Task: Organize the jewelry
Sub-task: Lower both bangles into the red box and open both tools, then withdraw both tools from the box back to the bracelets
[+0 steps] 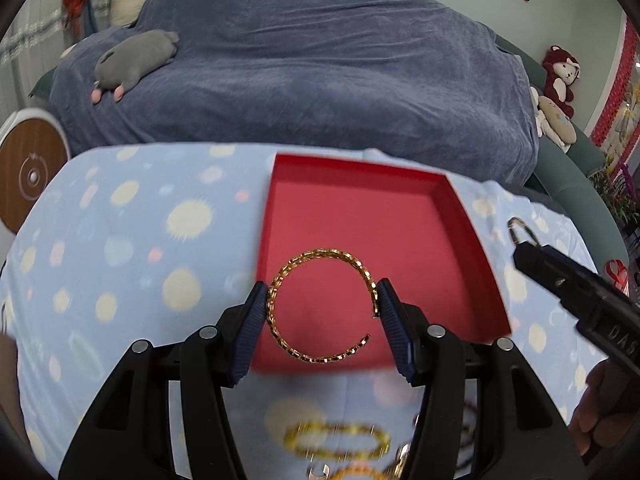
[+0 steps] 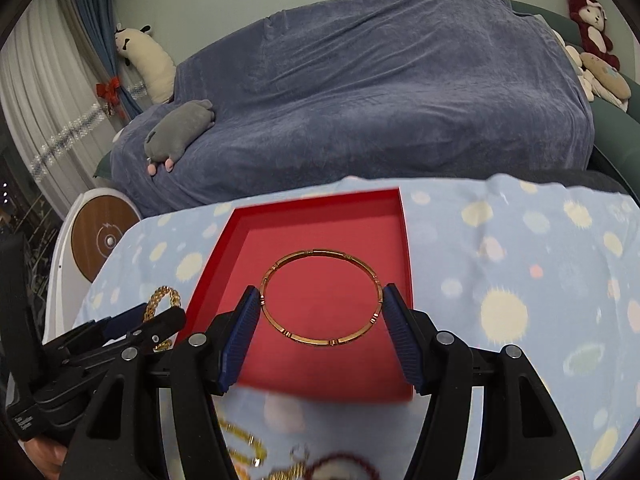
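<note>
The left gripper (image 1: 323, 300) clamps an open-ended gold chain bangle (image 1: 320, 306) by its two sides, held above the near edge of the shallow red tray (image 1: 472, 248) at frame centre. The right gripper (image 2: 318, 312) likewise pinches a plain gold segmented bangle (image 2: 320, 298) across its width, over the same red tray (image 2: 224, 248), whose floor is bare and open up to its far wall. The tray sits on a pale blue spotted cloth (image 1: 120, 248), with free cloth to either side; beyond its far edge lies a blue-grey blanket (image 1: 320, 72) with a grey plush toy (image 1: 132, 60) at upper left. Only the left wrist view shows blurred gold pieces (image 1: 336, 440) on the cloth at the bottom edge, probably more bracelets; the right wrist view adds a dark red beaded loop (image 2: 340, 466) there
</note>
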Available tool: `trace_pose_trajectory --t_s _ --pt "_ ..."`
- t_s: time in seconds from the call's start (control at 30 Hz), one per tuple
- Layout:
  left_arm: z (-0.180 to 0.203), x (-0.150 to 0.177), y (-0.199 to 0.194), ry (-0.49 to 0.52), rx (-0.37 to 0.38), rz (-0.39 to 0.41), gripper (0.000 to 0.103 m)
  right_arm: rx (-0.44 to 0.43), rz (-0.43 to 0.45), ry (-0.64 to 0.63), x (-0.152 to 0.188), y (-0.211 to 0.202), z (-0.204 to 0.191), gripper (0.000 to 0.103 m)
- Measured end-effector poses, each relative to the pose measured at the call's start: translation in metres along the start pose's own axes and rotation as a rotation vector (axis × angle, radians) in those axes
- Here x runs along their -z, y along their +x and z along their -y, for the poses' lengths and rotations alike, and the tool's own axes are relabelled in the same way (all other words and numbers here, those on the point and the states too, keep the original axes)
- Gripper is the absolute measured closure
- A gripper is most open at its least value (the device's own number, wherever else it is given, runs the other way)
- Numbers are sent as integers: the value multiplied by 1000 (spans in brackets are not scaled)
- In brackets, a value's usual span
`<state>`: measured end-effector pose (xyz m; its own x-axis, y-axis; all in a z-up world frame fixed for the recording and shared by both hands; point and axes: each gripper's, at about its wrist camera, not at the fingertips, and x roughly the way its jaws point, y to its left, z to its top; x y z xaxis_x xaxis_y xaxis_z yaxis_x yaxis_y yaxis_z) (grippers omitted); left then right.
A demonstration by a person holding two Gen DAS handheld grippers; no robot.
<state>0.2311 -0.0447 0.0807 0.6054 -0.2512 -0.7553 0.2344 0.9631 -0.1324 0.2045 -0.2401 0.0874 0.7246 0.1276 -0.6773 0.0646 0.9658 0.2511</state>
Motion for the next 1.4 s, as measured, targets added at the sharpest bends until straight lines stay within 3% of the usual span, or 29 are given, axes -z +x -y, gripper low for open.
trace_pose_trajectory --t_s 0.23,0.57,0.63,0.7,0.73,0.9,1.07,1.4 --pt "11 -58 61 31 -1 -16 50 28 -46 7 -44 65 11 43" --pt "2 -76 128 9 -14 -98 49 49 -145 8 -58 136 17 43" --pt "-1 -75 133 -12 -11 -113 45 63 -147 1 -58 142 16 42" --pt "-3 -74 133 -28 -33 -104 31 70 -145 9 -56 142 18 40" --pt "-4 -72 132 -31 -35 -93 31 70 -145 16 -55 142 19 39" --pt "-8 -62 115 -27 -36 -75 31 59 -112 30 -48 119 23 37" --pt "-14 -42 74 -29 -33 -48 30 40 -60 14 -32 69 19 37" --pt "-20 35 -17 -10 -41 -35 30 64 -60 -27 47 -27 6 37"
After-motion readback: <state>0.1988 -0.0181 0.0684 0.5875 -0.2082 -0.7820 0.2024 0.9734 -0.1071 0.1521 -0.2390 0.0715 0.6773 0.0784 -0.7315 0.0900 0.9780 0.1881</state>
